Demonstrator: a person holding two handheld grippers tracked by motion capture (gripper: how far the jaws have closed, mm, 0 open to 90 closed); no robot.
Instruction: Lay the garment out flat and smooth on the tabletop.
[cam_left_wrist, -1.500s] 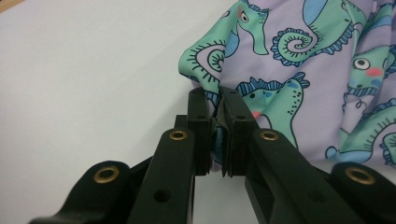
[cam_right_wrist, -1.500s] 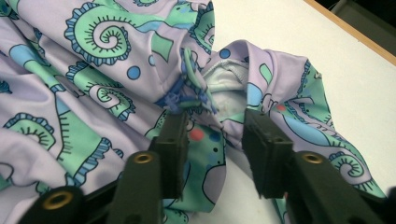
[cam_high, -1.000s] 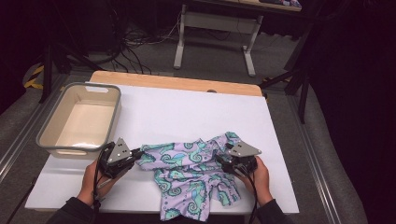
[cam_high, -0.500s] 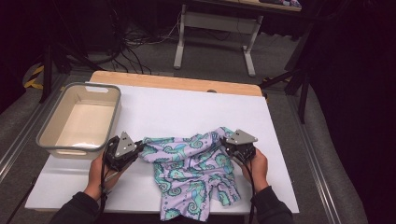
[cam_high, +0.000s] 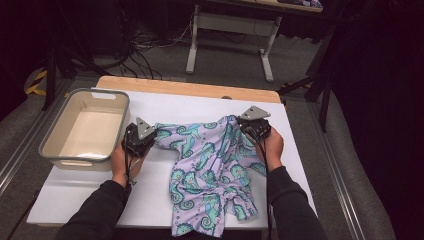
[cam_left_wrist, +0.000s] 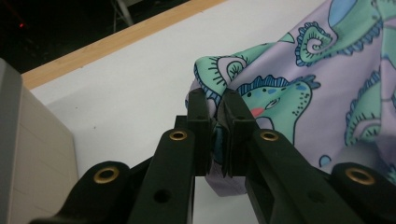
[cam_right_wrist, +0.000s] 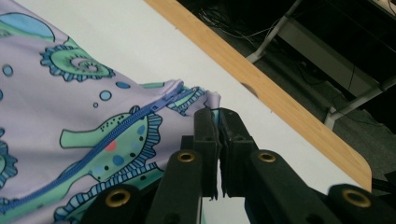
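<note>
A lilac garment (cam_high: 210, 165) printed with teal seahorses lies on the white table (cam_high: 175, 107), its near end hanging over the front edge. My left gripper (cam_high: 153, 135) is shut on the garment's left upper corner, and the left gripper view shows cloth (cam_left_wrist: 303, 93) pinched between the pads of that gripper (cam_left_wrist: 215, 95). My right gripper (cam_high: 241, 126) is shut on the right upper corner. In the right gripper view the jaws of that gripper (cam_right_wrist: 215, 114) meet on the hem beside a blue zipper (cam_right_wrist: 140, 116). The top edge stretches between the two grippers.
A beige plastic bin (cam_high: 50, 150) with a grey rim stands at the table's left, just behind my left hand. The table's wooden far edge (cam_high: 190, 88) runs behind the garment. A white desk frame (cam_high: 267, 50) and cables lie on the floor beyond.
Both hands have moved away from the person, toward the table's far edge, carrying the garment's top edge with them. The cloth now lies longer and flatter.
</note>
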